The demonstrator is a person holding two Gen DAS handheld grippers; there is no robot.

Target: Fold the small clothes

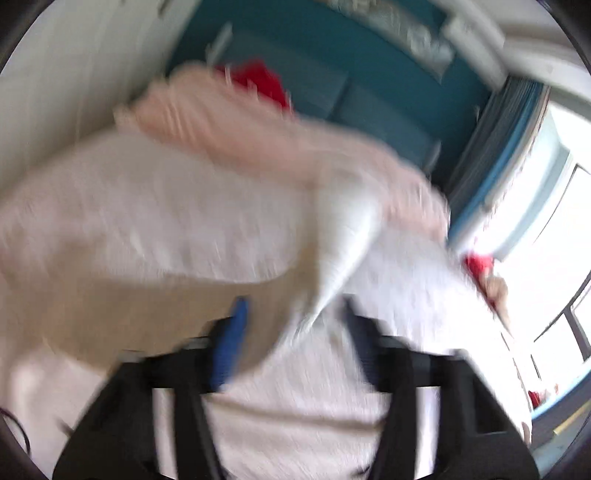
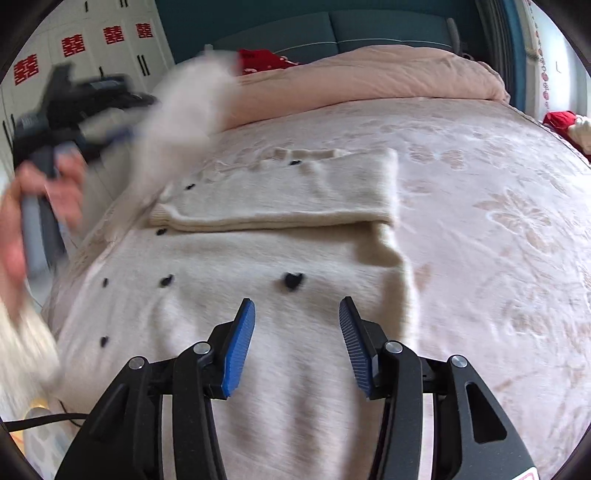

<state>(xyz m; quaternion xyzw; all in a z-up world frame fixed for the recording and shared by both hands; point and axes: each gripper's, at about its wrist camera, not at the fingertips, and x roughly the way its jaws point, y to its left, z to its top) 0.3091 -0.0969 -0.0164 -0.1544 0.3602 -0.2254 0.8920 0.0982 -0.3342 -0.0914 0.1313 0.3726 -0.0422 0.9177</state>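
Here, a cream knit top (image 2: 229, 317) w/ small black dots is seen spread on the bed cover (image 2: 498, 221), right under and just ahead of the right gripper (image 2: 297, 343). Its far half is folded over, so a doubled strip lies farther out. The right gripper's blue pads (image 2: 240, 347) are held wide apart, w/ nothing between them, just above the knit.

To the left of the right gripper, the left gripper (image 2: 92, 122) is seen raised, gripped by a hand (image 2: 44, 195). It is all blurred. A pale bit of cloth (image 2: 184, 122) is lifted up beside it, but whether it is pinched can't be told.

In the left wrist view everything is smeared. Pale cloth (image 1: 295, 406) covers most of the view and hangs across the left gripper (image 1: 291, 339), hiding one finger; one blue pad (image 1: 231, 343) shows. Open or closed can't be told.

Farther ahead of the right gripper, a pink quilt (image 2: 369, 77) is piled up, w/ a red thing (image 2: 262, 59) and a teal headboard (image 2: 332, 29) behind it. White cupboards w/ red signs (image 2: 74, 44) are seen at far left. A black cord (image 2: 44, 419) lies low at left.
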